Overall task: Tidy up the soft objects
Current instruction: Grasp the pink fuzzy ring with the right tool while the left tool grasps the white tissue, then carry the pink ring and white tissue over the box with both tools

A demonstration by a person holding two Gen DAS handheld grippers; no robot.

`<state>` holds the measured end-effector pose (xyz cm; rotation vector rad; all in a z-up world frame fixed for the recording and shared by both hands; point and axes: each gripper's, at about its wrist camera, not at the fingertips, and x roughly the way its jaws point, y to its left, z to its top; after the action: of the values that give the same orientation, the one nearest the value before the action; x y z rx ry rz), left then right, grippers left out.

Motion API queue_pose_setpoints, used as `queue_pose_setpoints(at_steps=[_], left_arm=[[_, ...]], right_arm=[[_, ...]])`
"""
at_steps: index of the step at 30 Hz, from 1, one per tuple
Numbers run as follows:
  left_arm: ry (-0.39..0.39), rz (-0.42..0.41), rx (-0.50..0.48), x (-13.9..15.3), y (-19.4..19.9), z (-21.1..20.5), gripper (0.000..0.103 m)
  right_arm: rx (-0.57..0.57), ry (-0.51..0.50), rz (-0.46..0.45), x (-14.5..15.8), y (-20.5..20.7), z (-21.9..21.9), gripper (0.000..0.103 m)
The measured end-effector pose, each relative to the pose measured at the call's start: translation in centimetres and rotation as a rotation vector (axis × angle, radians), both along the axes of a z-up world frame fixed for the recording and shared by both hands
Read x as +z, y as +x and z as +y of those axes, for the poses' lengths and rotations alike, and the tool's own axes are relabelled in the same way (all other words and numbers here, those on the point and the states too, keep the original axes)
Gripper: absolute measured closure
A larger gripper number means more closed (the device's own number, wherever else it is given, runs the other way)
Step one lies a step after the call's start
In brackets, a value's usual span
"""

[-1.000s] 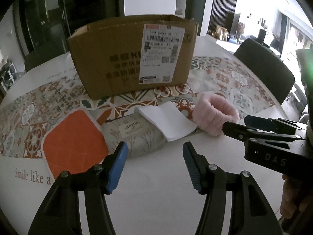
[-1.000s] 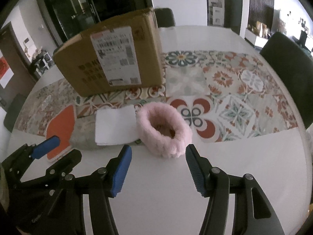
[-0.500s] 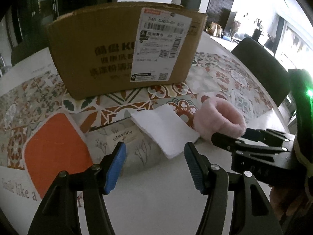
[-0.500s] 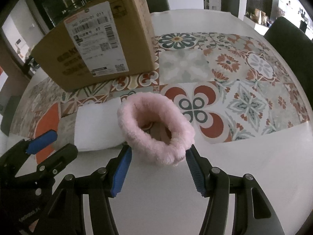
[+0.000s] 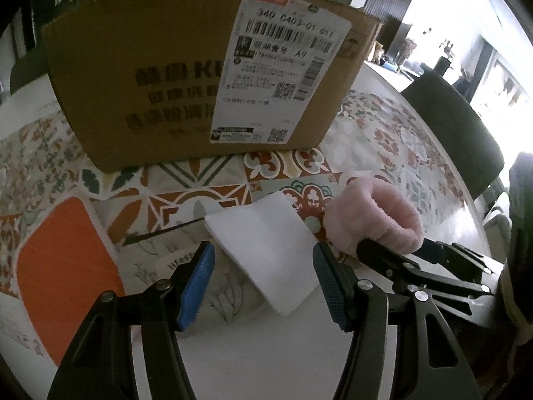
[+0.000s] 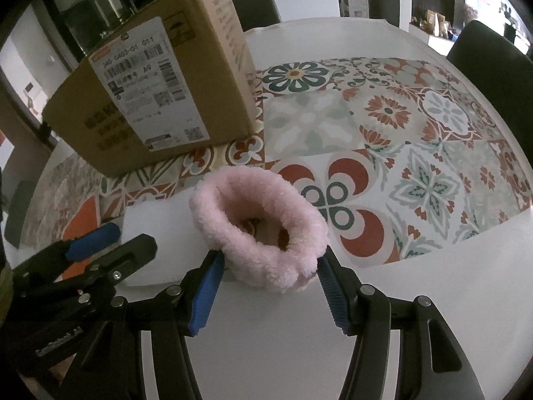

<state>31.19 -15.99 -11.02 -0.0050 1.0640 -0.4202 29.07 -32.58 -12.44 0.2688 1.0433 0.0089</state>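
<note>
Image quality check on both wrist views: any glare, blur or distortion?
Left wrist: strong barrel bend, cardboard box top edge bows; windows at right blown out; shipping label readable. Right wrist: same fisheye curve, dark corners; pink fuzzy band sharp, left tool at lower left slightly smeared; white tabletop bright but not clipped.

The left gripper hangs with its blue-padded fingers apart over a white folded cloth, which lies on a printed tissue pack. At nine o'clock sits an orange cloth. At twelve o'clock stands a cardboard box on the patterned mat. At three o'clock, the right gripper straddles a pink fluffy band on the counter.
</note>
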Motion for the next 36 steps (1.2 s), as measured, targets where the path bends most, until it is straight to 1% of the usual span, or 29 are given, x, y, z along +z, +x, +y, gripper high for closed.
queue_pose_setpoints(at_steps=[1,3,4,6,7,9,10,11,12,14,17,21,26,36], left_arm=[[-0.007,0.009,0.004,-0.1,0.1,0.0,0.046],[-0.019,0.015,0.013,-0.4,0.2,0.0,0.054],[-0.015,0.013,0.015,-0.5,0.2,0.0,0.057],[-0.013,0.003,0.017,-0.6,0.2,0.0,0.070],[-0.013,0.002,0.019,-0.7,0.2,0.0,0.073],[-0.013,0.002,0.015,-0.8,0.2,0.0,0.084],[-0.013,0.000,0.014,-0.9,0.2,0.0,0.086],[-0.014,-0.006,0.015,-0.9,0.1,0.0,0.089],[-0.018,-0.012,0.015,-0.8,0.0,-0.1,0.093],[-0.024,-0.022,0.011,-0.7,-0.2,-0.1,0.095],[-0.028,-0.047,0.009,-0.2,-0.6,0.0,0.097],[-0.025,-0.085,0.014,0.7,-1.1,0.1,0.098],[-0.042,-0.113,0.022,2.1,-1.9,0.4,0.098],[-0.046,-0.191,0.038,4.9,-3.5,1.7,0.098]], right_arm=[[-0.001,-0.001,-0.003,0.0,0.0,0.0,0.044],[-0.002,-0.005,-0.009,0.0,0.1,0.1,0.044],[-0.002,-0.008,-0.014,0.0,0.1,0.2,0.044],[0.003,-0.019,-0.019,-0.1,0.0,0.3,0.044],[0.007,-0.029,-0.023,-0.1,0.0,0.5,0.045],[0.012,-0.042,-0.029,-0.1,0.0,0.6,0.046],[0.013,-0.050,-0.034,-0.1,-0.1,0.7,0.050],[0.013,-0.057,-0.038,-0.1,-0.1,0.8,0.058],[0.014,-0.067,-0.043,0.0,-0.2,0.9,0.061],[0.019,-0.059,-0.049,0.1,-0.3,1.0,0.071],[0.014,-0.048,-0.062,0.2,-0.7,0.9,0.075],[-0.008,-0.051,-0.092,1.0,-1.3,0.7,0.076],[-0.024,-0.039,-0.126,2.4,-2.2,0.6,0.076],[-0.004,-0.021,-0.169,4.7,-3.5,1.8,0.076]])
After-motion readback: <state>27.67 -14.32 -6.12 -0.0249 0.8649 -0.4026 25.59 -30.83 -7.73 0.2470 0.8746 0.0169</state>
